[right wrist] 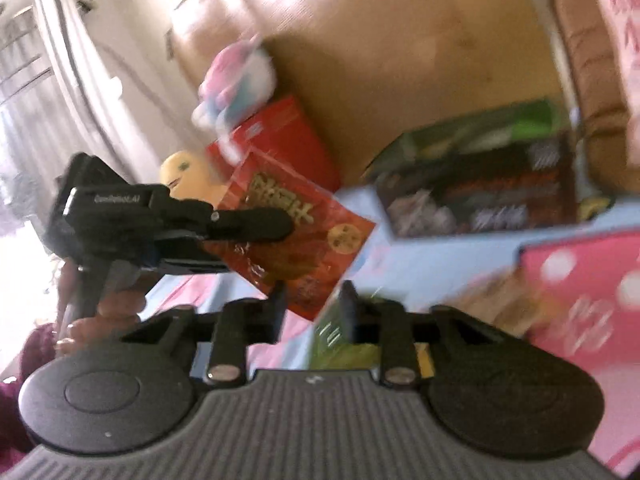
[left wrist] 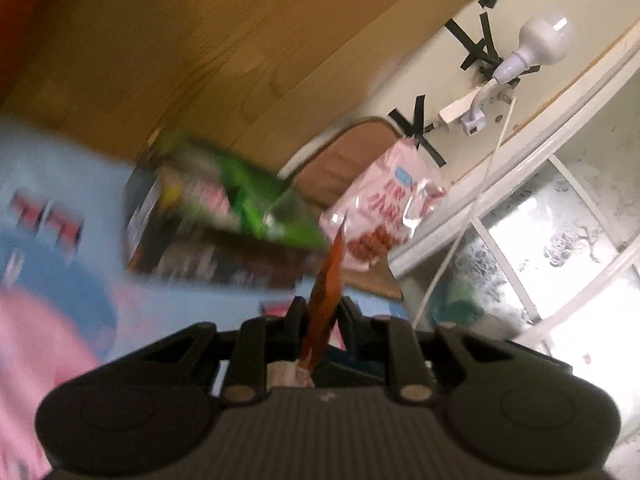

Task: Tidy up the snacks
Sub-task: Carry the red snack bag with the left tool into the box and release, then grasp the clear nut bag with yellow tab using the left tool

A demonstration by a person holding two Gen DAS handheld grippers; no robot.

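My left gripper is shut on a red-orange snack packet, seen edge-on between its jaws. The right wrist view shows that same left gripper holding the red packet with gold print in the air. My right gripper is partly open, and a green packet lies under its right finger; I cannot tell if it touches it. A dark box holding green snack bags stands ahead; it also shows in the right wrist view. A pink biscuit bag leans behind it.
A pink dotted box is at the right. A red box, a plush toy and a yellow toy stand at the back. A brown chair, a wooden panel, a lamp and a window are behind.
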